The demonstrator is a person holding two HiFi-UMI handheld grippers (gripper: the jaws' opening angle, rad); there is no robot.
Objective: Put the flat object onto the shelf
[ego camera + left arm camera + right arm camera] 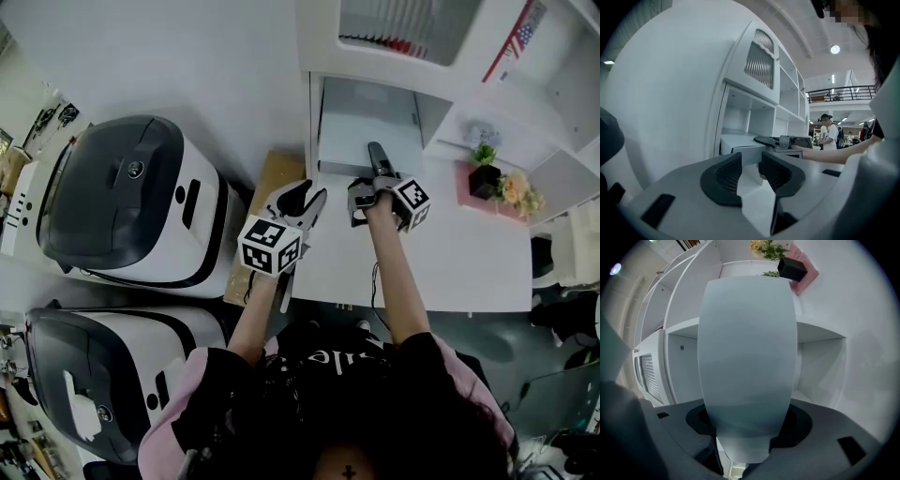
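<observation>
The flat object is a pale grey panel lying in the lower compartment of the white shelf unit. My right gripper is shut on its near edge. In the right gripper view the panel fills the middle, running out from between the jaws of my right gripper into the compartment. My left gripper hovers just left of it, open, over the table's left edge. In the left gripper view the jaws of my left gripper stand apart with nothing between them. Beyond them are the panel and the right gripper.
Two large white-and-black machines stand at the left. A wooden surface lies beside the white table. A black pot of flowers stands on a pink mat at the right. People stand far off.
</observation>
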